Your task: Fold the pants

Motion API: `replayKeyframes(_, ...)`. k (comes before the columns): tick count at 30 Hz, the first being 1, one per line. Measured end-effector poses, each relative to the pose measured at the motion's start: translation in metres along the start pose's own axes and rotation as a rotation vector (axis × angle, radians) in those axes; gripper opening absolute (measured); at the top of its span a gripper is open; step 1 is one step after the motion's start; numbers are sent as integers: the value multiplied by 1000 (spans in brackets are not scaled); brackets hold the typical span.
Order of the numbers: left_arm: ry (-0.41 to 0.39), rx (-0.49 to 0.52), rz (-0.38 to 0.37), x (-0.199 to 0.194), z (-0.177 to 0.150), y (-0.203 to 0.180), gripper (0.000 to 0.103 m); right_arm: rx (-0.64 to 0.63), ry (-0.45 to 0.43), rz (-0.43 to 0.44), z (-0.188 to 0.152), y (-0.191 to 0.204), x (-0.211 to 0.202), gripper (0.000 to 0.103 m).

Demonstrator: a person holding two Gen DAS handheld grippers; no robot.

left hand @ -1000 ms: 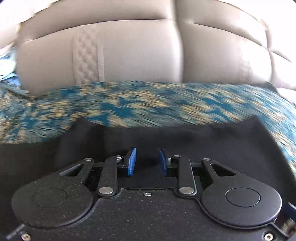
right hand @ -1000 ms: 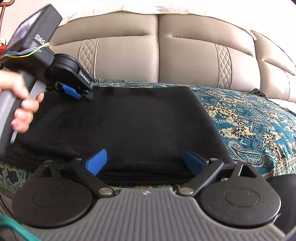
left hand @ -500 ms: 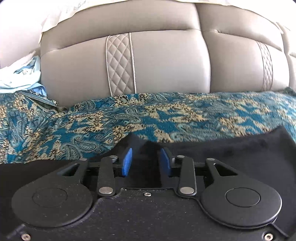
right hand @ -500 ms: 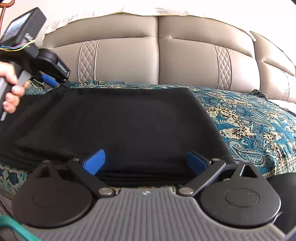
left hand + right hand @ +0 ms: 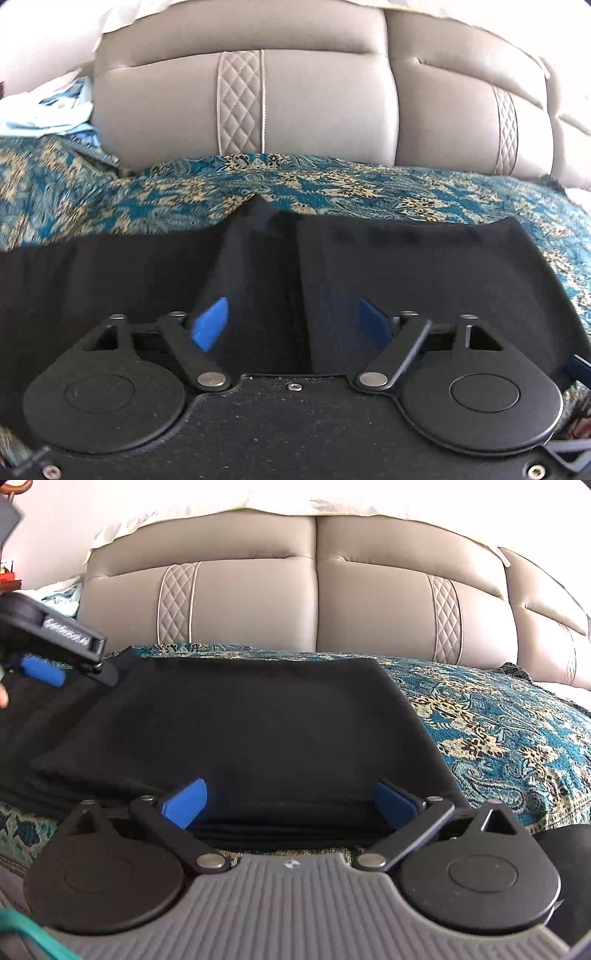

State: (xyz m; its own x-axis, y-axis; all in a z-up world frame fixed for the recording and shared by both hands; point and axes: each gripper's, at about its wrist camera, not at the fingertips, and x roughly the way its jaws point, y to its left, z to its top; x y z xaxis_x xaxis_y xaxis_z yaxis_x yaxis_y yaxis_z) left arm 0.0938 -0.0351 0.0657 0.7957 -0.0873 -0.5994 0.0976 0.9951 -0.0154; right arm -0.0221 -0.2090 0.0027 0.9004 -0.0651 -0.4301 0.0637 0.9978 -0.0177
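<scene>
Black pants (image 5: 240,731) lie folded in layers on the patterned blue bedspread (image 5: 498,731). In the left wrist view the pants (image 5: 406,280) fill the lower middle, with a raised ridge of cloth between the fingers. My left gripper (image 5: 295,325) is open over the pants' far edge; it also shows at the left edge of the right wrist view (image 5: 59,664). My right gripper (image 5: 291,805) is open at the near edge of the folded stack, with nothing between its blue pads (image 5: 184,803).
A beige padded headboard (image 5: 317,602) runs across the back. Light blue cloth (image 5: 48,110) lies bunched at the far left by the headboard. A dark rounded object (image 5: 565,867) sits at the lower right of the right wrist view.
My left gripper has opened; its pads were close together on a peak of cloth half a second ago. It has moved further left. My right gripper has stayed open and still.
</scene>
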Motion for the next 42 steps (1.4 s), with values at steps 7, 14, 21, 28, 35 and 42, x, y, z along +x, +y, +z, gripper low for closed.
replayKeyframes(7, -48, -24, 1, -32, -42, 0, 99, 1, -14, -16, -2, 3, -2, 103)
replayKeyframes(14, 5, -18, 29, -30, -70, -1, 99, 7, -23, -28, -4, 6, -3, 103)
replayKeyframes(21, -8, 19, 51, -23, -80, -6, 102, 5, -23, -31, -4, 7, -3, 103)
replayKeyframes(28, -27, -21, 31, -34, -76, 8, 102, -11, -40, -21, 2, 12, -8, 103)
replayKeyframes(35, -56, -139, 87, -57, -62, 58, 103, 3, -66, 48, 10, 40, -5, 103)
replayKeyframes(42, -73, -328, 210, -75, -60, 134, 103, -40, -106, 122, 16, 88, 6, 103)
